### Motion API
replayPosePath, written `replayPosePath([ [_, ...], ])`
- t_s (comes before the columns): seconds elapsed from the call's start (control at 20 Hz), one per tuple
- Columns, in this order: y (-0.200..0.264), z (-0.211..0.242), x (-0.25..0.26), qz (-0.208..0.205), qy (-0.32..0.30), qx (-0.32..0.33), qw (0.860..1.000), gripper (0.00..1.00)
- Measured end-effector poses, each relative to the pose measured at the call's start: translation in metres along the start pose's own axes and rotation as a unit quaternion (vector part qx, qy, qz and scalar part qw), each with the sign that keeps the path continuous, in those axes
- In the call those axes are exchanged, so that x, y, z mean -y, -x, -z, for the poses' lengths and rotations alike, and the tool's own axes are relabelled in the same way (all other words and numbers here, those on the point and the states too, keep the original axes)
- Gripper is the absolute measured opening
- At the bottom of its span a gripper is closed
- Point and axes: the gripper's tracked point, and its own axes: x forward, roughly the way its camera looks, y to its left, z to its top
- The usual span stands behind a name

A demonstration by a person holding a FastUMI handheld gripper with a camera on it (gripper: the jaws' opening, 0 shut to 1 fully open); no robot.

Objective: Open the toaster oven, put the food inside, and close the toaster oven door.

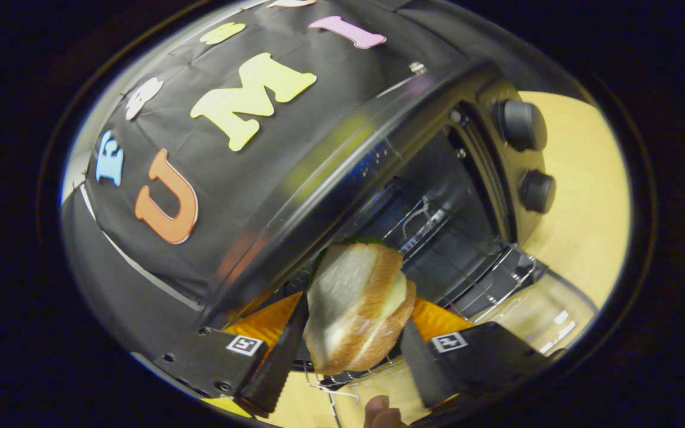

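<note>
We hold the sandwich (357, 306) clenched between both fingers of the gripper (348, 351), right at the mouth of the toaster oven (437, 196), whose door (533, 309) hangs open below it. The wire rack (431, 238) sits just inside the oven. Our view is tilted against the oven, so we judge the sandwich could catch the oven's top edge or the rack, shedding its filling; a loose grip could drop it onto the oven's door

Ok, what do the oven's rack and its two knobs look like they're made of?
Rack: thin bare metal wire, shiny, glinting bright. Knobs: probably matte dark plastic, dull with no glints. The gripper has its fingers shut on the sandwich just before the open oven.
</note>
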Motion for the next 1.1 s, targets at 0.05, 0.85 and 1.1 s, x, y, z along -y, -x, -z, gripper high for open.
replayPosePath([
  [0.05,0.001,0.003,0.001,0.004,0.013,-0.013,1.000,0.87],
  [0.85,0.033,-0.019,0.018,0.083,0.275,0.017,0.958,1.00],
  [1.1,0.027,-0.014,0.022,0.080,0.281,0.007,0.956,1.00],
])
